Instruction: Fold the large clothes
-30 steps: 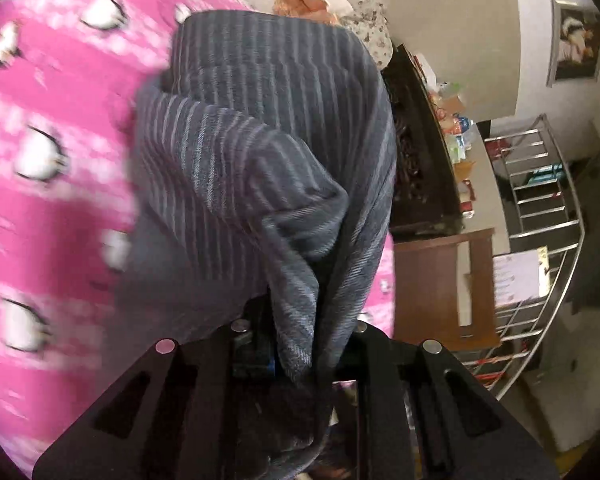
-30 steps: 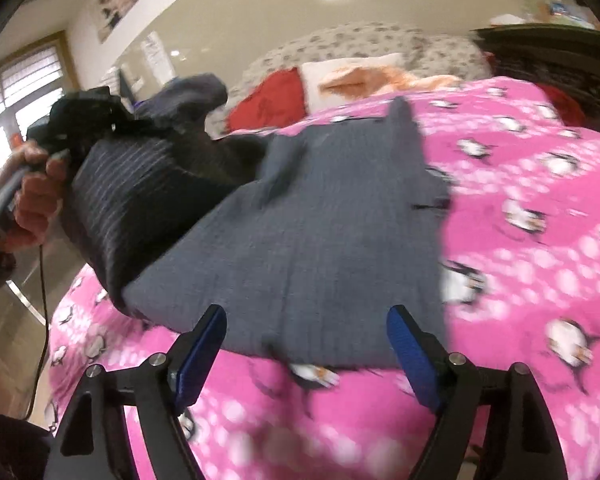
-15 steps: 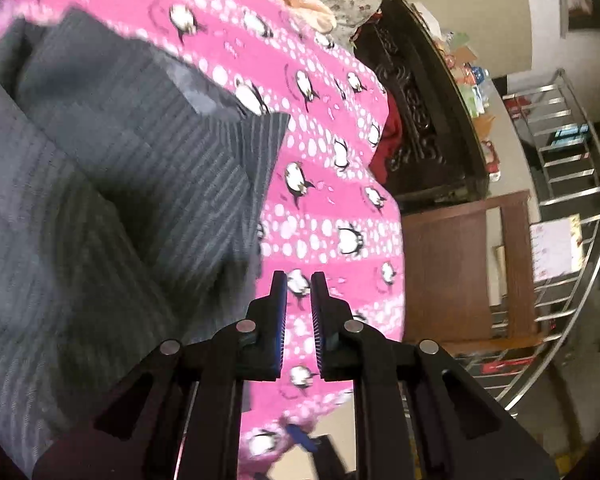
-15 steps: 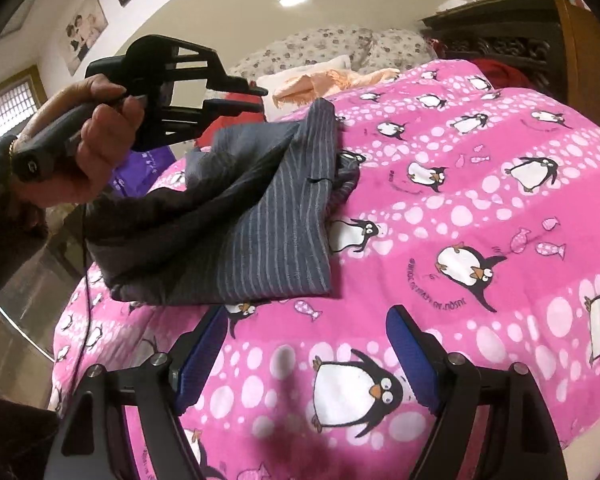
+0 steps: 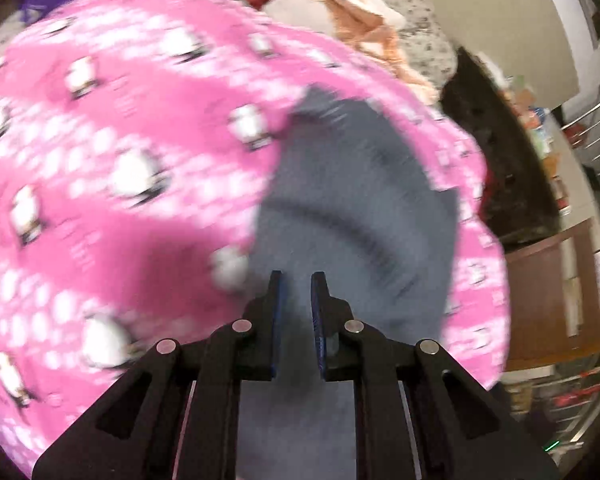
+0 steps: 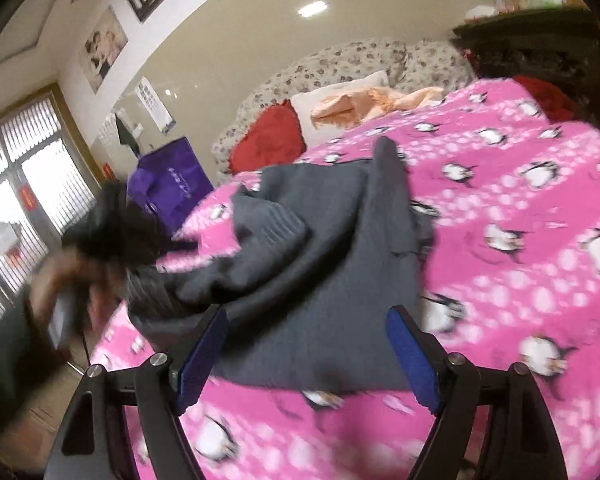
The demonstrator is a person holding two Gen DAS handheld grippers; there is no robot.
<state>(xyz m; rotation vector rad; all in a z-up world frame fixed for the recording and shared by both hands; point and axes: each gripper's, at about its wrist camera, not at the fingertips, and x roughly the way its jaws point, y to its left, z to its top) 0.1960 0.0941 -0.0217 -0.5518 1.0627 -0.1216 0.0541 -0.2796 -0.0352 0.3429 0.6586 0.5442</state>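
Left wrist view: my left hand-held gripper [image 5: 293, 280] is clenched to a narrow slit with nothing between its pads; a second ago a bunched fold of the grey striped garment [image 5: 360, 216] hung from it, so that fold has been let go. The garment now lies flat on the right side of the bed, under and beyond the fingertips, blurred by motion. I judge one fold laid down, more folds and smoothing still due. Surface: pink penguin bedspread [image 5: 120, 160], soft, wrinkles readily. Far: orange cloth [image 5: 364, 28] on a white pillow, dark wooden cabinet [image 5: 500, 152] at right, metal rack at the right edge. Right wrist view: my right hand-held gripper [image 6: 306, 348] stands released, jaws wide, holding nothing, above the garment's [image 6: 320, 280] near edge. The garment is heaped in loose layers left of the bed's centre, not yet a neat rectangle. My left hand [image 6: 64, 280] is a blur at left, beside the heap. Far: red cushion [image 6: 268, 140], floral headboard, purple bag [image 6: 172, 180], window at left, framed pictures on the wall.
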